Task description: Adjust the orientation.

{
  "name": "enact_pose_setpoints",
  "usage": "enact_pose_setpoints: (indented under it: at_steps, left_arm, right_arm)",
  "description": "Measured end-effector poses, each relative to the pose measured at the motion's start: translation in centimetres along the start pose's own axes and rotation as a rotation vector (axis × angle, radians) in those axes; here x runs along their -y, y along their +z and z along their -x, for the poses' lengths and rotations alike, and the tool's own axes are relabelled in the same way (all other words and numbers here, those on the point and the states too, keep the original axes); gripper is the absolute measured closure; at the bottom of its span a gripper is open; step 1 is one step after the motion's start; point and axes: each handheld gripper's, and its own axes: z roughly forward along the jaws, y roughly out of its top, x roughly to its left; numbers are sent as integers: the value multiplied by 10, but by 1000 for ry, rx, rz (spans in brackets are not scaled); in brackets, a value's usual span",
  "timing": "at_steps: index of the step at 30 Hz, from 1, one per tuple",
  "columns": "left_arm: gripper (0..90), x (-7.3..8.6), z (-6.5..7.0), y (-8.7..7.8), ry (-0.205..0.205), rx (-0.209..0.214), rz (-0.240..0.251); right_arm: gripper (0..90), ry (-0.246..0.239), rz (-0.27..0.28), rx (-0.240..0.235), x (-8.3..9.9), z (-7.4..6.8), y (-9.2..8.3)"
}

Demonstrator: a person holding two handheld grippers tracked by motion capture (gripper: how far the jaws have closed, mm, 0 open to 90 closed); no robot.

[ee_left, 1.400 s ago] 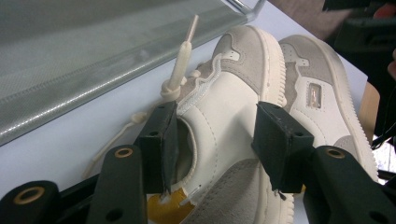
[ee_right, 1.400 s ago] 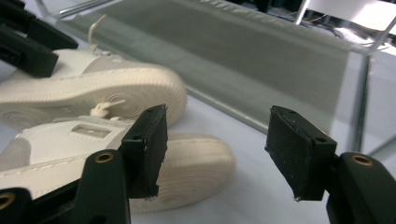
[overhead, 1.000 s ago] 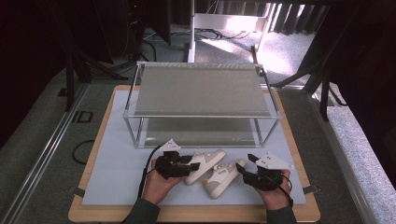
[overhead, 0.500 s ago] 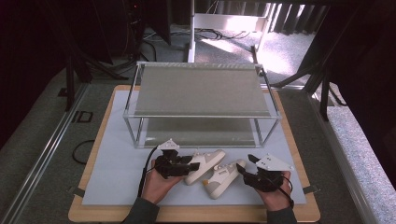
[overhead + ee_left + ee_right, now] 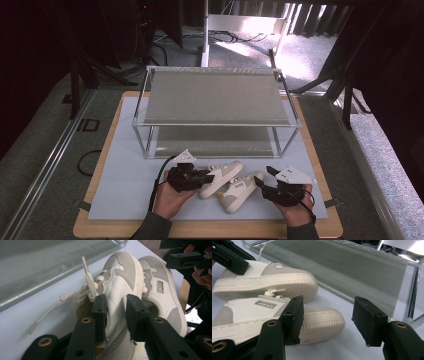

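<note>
Where the pale blue mat (image 5: 120,180) reaches the lower middle of the high view, two small shoes lie side by side, touching. Each is cream with grey patches. One shoe (image 5: 220,178) sits a little to the left and higher in the frame, and the other shoe (image 5: 241,189) sits just right of it and lower. In the left gripper view the first shoe (image 5: 117,290) fills the middle of the frame, with its loose laces (image 5: 75,296) spilling out to the left. The left gripper (image 5: 116,312) has its two black jaws pinched on the side wall of this shoe, with only a thin gap between them. The second shoe (image 5: 160,292) lies right beside it. In the right gripper view, the right gripper (image 5: 327,320) has its jaws spread wide. The left jaw is next to the toe of the nearer shoe (image 5: 262,317), and nothing sits between the jaws. The farther shoe (image 5: 272,282) lies behind it in the upper left. In the high view, the left gripper (image 5: 202,177) and right gripper (image 5: 265,187) sit on either side of the shoes, each held by a hand. Above the shoes in the frame stands a rack (image 5: 215,97) with two grey mesh shelves and a shiny metal frame. The mat lies on a wooden board (image 5: 200,232).
</note>
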Motion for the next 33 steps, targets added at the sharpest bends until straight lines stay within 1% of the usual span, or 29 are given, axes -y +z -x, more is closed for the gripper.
enact_pose_setpoints:
  at_steps: [1,2,6,7,9,10,14,15,16,17,19,22,23,25,27,28,29,30,31,32,33]
  left_arm:
    - [734,0,0,-1,4,3,7]
    - [754,0,0,-2,7,-4,19]
    - [798,0,5,-4,27,-12,31]
    - [810,0,6,-4,36,-23,30]
    - [821,-1,9,-5,53,-70,35]
    - [824,-1,9,-6,55,-93,38]
    - [827,0,6,-11,46,-183,52]
    - [827,1,5,-13,50,-207,57]
    - [827,1,5,-15,48,-217,60]
    - [827,2,5,-17,51,-256,57]
    - [825,2,4,-20,58,-270,55]
    - [824,3,11,-21,105,-311,23]
    - [822,3,11,-21,105,-311,23]
    - [820,4,14,-19,122,-315,3]
    - [806,6,16,-17,130,-305,-7]
    - [796,7,17,-16,130,-294,-7]
    - [786,8,17,-15,128,-272,-15]
    - [772,9,16,-16,129,-241,-18]
    - [754,9,16,-16,125,-212,-10]
    - [750,9,17,-16,121,-207,-7]
    - [710,9,18,-16,131,-236,-14]
  right_arm:
    - [423,2,0,-1,0,0,0]
    - [423,2,0,-2,1,0,-1]
    - [423,6,2,-5,1,1,0]
    - [423,6,3,-4,1,1,0]
    - [423,6,3,-4,1,1,0]
    - [423,6,3,-4,1,1,0]
    - [423,6,4,-5,1,1,0]
    - [423,5,4,-5,1,1,0]
    - [423,5,4,-5,1,1,0]
    - [423,6,4,-5,1,1,0]
    - [423,5,4,-5,1,1,0]
    - [423,4,4,-3,0,1,0]
    - [423,4,4,-3,0,1,0]
    - [423,4,4,-3,0,1,1]
    - [423,2,3,-3,0,0,1]
    - [423,1,3,-2,0,0,1]
    - [423,1,3,-2,0,0,0]
    - [423,3,2,-3,0,1,0]
    - [423,3,3,-4,0,1,0]
    - [423,3,4,-4,1,1,0]
    - [423,3,4,-4,1,1,0]
